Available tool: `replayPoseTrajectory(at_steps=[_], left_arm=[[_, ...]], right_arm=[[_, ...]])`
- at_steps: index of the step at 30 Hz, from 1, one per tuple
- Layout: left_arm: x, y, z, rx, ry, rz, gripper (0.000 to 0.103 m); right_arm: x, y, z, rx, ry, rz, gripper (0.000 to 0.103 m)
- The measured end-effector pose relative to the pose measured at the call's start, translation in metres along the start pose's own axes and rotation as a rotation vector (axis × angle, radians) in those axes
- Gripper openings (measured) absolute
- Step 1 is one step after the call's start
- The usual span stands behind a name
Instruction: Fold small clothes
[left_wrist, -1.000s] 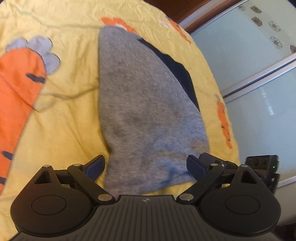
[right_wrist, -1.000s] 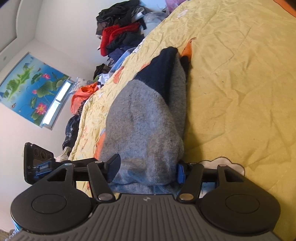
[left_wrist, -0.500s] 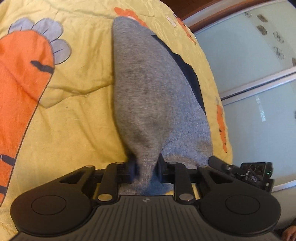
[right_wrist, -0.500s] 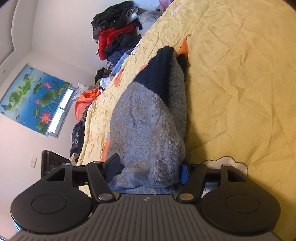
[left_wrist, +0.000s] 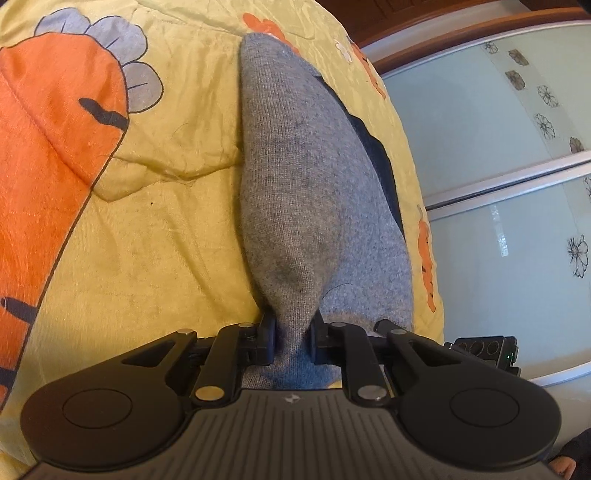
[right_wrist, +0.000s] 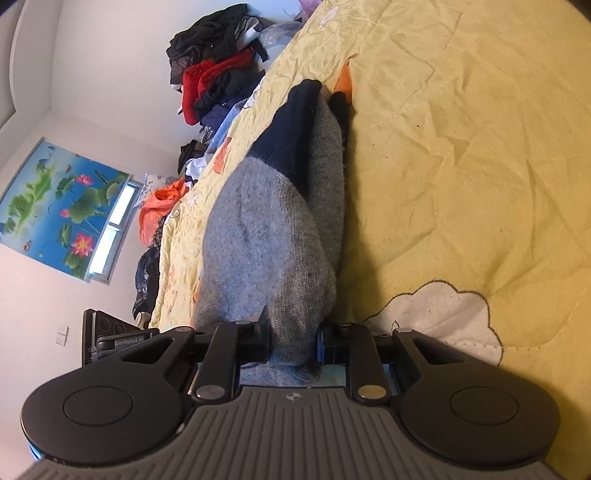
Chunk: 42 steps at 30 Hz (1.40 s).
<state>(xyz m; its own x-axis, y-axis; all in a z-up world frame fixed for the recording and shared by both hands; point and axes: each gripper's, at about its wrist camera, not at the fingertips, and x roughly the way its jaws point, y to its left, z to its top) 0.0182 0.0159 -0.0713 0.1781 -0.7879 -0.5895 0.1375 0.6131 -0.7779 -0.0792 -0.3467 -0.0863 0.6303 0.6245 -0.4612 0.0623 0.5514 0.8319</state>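
A small grey knitted garment (left_wrist: 306, 192) with a dark navy part (right_wrist: 291, 125) lies lengthwise on a yellow bedspread (left_wrist: 147, 258). My left gripper (left_wrist: 291, 336) is shut on the garment's near grey edge, the cloth bunched between its jaws. My right gripper (right_wrist: 293, 339) is shut on the same near end from the other side, with grey cloth pinched between its jaws. The other gripper's body shows at the edge of each view, in the left wrist view (left_wrist: 484, 350) and in the right wrist view (right_wrist: 110, 336).
The bedspread carries orange carrot prints (left_wrist: 55, 147) and a white cloud print (right_wrist: 443, 317). A pile of dark and red clothes (right_wrist: 214, 81) sits at the far end of the bed. Frosted sliding doors (left_wrist: 498, 166) stand beside the bed.
Both grippers have closed on the near end of the garment, the left first and the right after it. The cloth now bunches between the jaws and is pulled narrower.
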Motion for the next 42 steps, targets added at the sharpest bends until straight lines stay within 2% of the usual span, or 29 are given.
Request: replayPoseTrajectory(at_steps=[2, 3, 4, 5, 6, 7, 8, 10, 11, 15, 18, 20, 23, 24, 26, 27, 28, 32, 37, 42], left_arm=[[0.002, -0.002, 0.004, -0.009, 0.01, -0.007, 0.021], [0.001, -0.002, 0.007, -0.014, 0.018, -0.015, 0.03], [-0.003, -0.002, 0.011, -0.021, 0.007, -0.026, 0.055], [-0.009, -0.003, 0.016, -0.01, -0.023, -0.045, 0.072], [-0.015, -0.005, 0.023, 0.007, -0.055, -0.045, 0.101], [-0.021, -0.007, 0.031, 0.014, -0.097, -0.016, 0.103], [-0.023, -0.008, 0.04, 0.013, -0.118, 0.002, 0.103], [-0.02, -0.007, 0.058, 0.001, -0.118, -0.02, 0.103], [-0.016, -0.006, 0.066, -0.01, -0.113, -0.024, 0.103], [0.009, 0.001, 0.094, -0.059, -0.072, -0.076, 0.103], [0.025, 0.006, 0.106, -0.096, -0.059, -0.145, 0.103], [0.031, 0.005, 0.109, -0.102, -0.06, -0.154, 0.103], [0.036, -0.002, 0.111, -0.074, -0.036, -0.146, 0.103], [0.036, -0.001, 0.112, -0.075, -0.031, -0.148, 0.103], [0.035, 0.001, 0.113, -0.088, -0.026, -0.14, 0.096], [0.037, 0.003, 0.115, -0.097, -0.022, -0.119, 0.07], [0.037, 0.008, 0.116, -0.107, -0.009, -0.08, 0.038], [0.037, 0.024, 0.113, -0.144, -0.013, -0.128, 0.034], [0.035, 0.019, 0.112, -0.102, -0.033, -0.108, 0.03], [0.016, 0.013, 0.114, -0.071, -0.06, -0.097, 0.029]], right_arm=[[0.001, 0.007, -0.001, -0.067, 0.001, -0.019, 0.03], [0.001, 0.009, 0.001, -0.072, 0.005, 0.005, 0.042], [-0.002, 0.013, 0.005, -0.084, 0.003, 0.02, 0.061], [-0.005, 0.016, 0.01, -0.098, -0.011, 0.033, 0.073], [-0.008, 0.018, 0.017, -0.105, -0.039, 0.038, 0.1], [-0.011, 0.018, 0.027, -0.096, -0.077, 0.025, 0.102], [-0.011, 0.014, 0.038, -0.068, -0.09, 0.008, 0.103], [-0.007, 0.002, 0.06, -0.009, -0.086, 0.029, 0.102], [-0.004, -0.001, 0.069, -0.016, -0.087, 0.053, 0.102], [0.014, -0.004, 0.097, -0.025, -0.066, 0.041, 0.102], [0.03, 0.004, 0.104, -0.065, -0.041, 0.036, 0.102], [0.041, 0.011, 0.106, -0.118, 0.011, 0.024, 0.102], [0.049, 0.015, 0.105, -0.137, 0.019, 0.048, 0.1], [0.053, 0.016, 0.104, -0.129, 0.022, 0.057, 0.094], [0.059, 0.014, 0.102, -0.098, 0.04, 0.053, 0.073], [0.063, 0.01, 0.1, -0.07, 0.054, 0.038, 0.049], [0.064, 0.006, 0.097, -0.068, 0.051, 0.016, 0.033], [0.06, -0.003, 0.088, -0.002, 0.012, 0.068, 0.034], [0.059, -0.001, 0.083, 0.034, -0.016, 0.096, 0.033], [0.066, 0.021, 0.084, 0.036, -0.019, 0.09, 0.033]])
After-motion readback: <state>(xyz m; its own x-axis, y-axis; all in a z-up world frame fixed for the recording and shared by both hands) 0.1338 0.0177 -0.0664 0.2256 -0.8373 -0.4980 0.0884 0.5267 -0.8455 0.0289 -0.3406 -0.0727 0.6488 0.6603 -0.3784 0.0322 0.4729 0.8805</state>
